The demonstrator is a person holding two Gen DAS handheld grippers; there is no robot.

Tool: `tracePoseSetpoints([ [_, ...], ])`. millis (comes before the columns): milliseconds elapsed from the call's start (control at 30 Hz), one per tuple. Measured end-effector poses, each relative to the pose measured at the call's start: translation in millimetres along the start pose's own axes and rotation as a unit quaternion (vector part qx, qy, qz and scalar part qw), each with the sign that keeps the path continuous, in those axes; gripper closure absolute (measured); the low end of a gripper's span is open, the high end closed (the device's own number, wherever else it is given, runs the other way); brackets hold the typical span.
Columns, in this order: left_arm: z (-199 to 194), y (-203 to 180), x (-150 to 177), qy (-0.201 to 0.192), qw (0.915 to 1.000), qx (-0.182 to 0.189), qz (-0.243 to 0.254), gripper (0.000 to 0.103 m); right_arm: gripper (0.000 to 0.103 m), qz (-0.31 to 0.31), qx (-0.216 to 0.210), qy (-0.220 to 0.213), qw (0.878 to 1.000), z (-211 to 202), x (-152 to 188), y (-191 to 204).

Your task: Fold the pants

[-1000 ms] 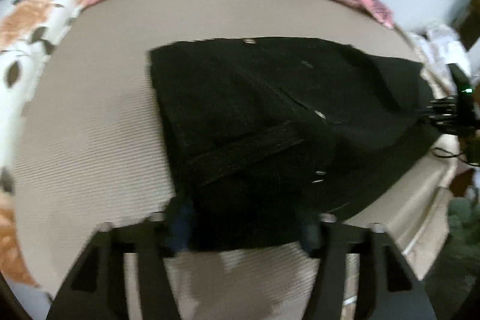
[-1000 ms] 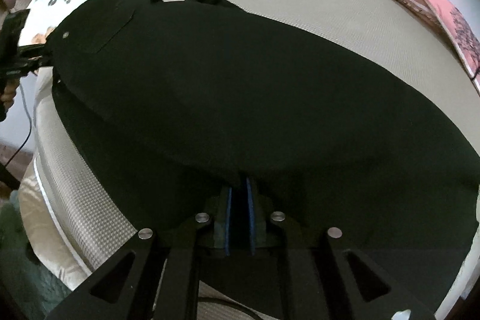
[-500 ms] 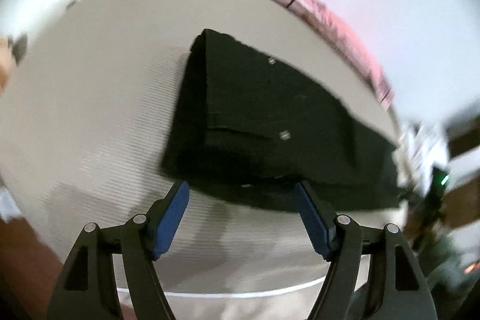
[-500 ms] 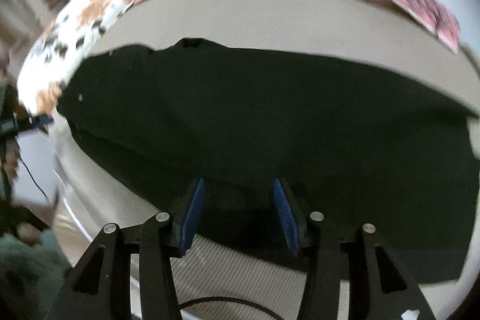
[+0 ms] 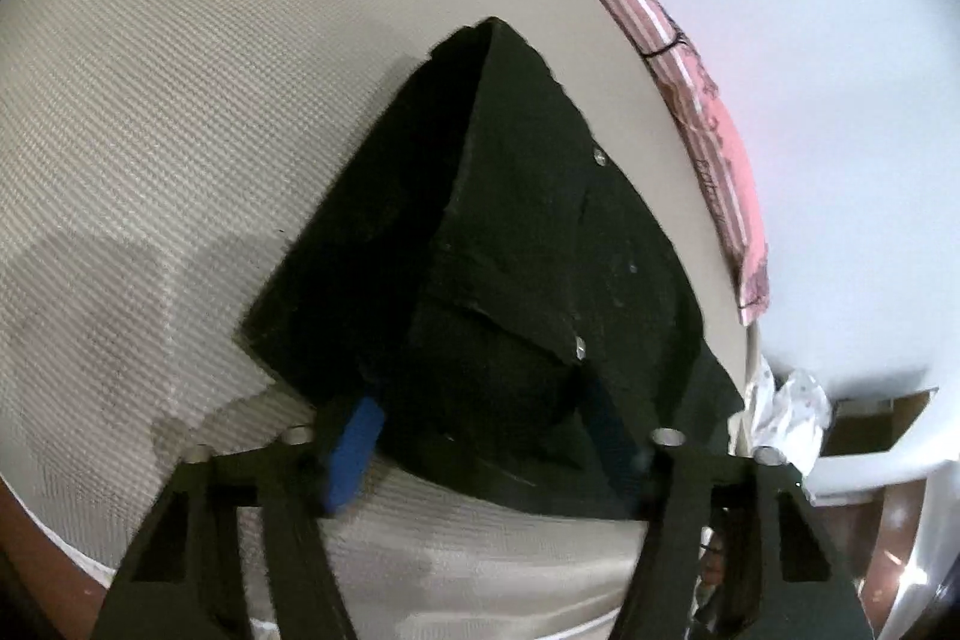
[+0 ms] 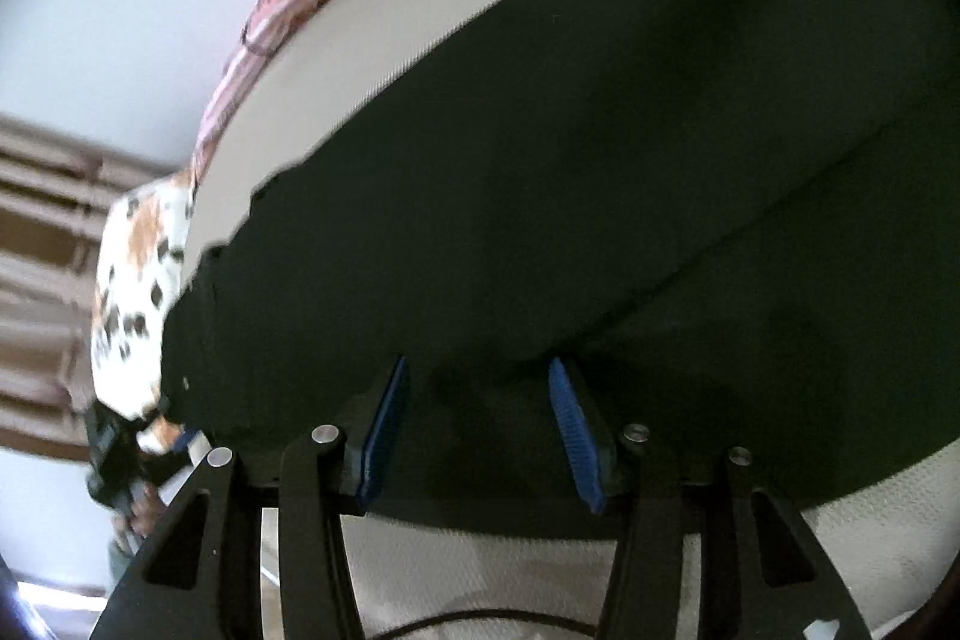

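Note:
Black pants (image 5: 516, 244) lie folded lengthwise on a beige mattress (image 5: 180, 100). In the left wrist view the waist end with small metal buttons points toward me. My left gripper (image 5: 486, 436) is open, its blue pads at the near edge of the waist, holding nothing. In the right wrist view the pants (image 6: 570, 172) spread wide across the mattress (image 6: 384, 28), one layer lying over another. My right gripper (image 6: 480, 418) is open at the near edge of the fabric, empty.
A pink striped bed edge (image 5: 702, 100) runs along the far side by a pale wall. A floral pillow (image 6: 138, 292) lies at the left end in the right wrist view. A white crumpled cloth (image 5: 792, 418) sits off the mattress corner. The mattress's near edge is just below both grippers.
My right gripper was shut on the pants one second ago and has opened and let go. Both grippers have tilted and shifted; the left one has come close to the waist end again.

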State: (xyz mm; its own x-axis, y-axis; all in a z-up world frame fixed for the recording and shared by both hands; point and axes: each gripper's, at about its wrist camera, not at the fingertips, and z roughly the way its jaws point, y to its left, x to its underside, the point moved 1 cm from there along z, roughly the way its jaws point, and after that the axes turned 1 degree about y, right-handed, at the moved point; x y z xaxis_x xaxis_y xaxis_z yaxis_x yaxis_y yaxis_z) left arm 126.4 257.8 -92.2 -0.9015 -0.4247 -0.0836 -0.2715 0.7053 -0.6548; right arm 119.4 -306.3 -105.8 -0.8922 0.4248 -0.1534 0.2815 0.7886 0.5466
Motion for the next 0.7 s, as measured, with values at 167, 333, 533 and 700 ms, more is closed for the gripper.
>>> tracePoseSetpoints([
  [167, 5, 0, -6, 0.004, 0.9996, -0.024, 0.014, 0.070, 0.093, -0.007, 0.036, -0.006, 0.999, 7, -9, 1],
  [333, 1, -27, -17, -0.004, 0.9948, -0.048, 0.089, 0.080, 0.098, -0.035, 0.057, -0.025, 0.997, -9, -3, 13],
  [533, -8, -47, -18, -0.013, 0.9706, -0.109, 0.214, 0.080, 0.099, -0.039, 0.064, -0.013, 0.997, -27, 26, 18],
  [700, 14, -35, -7, 0.007, 0.9476, -0.165, 0.273, 0.080, 0.099, -0.041, 0.092, 0.021, 0.995, -7, 42, 8],
])
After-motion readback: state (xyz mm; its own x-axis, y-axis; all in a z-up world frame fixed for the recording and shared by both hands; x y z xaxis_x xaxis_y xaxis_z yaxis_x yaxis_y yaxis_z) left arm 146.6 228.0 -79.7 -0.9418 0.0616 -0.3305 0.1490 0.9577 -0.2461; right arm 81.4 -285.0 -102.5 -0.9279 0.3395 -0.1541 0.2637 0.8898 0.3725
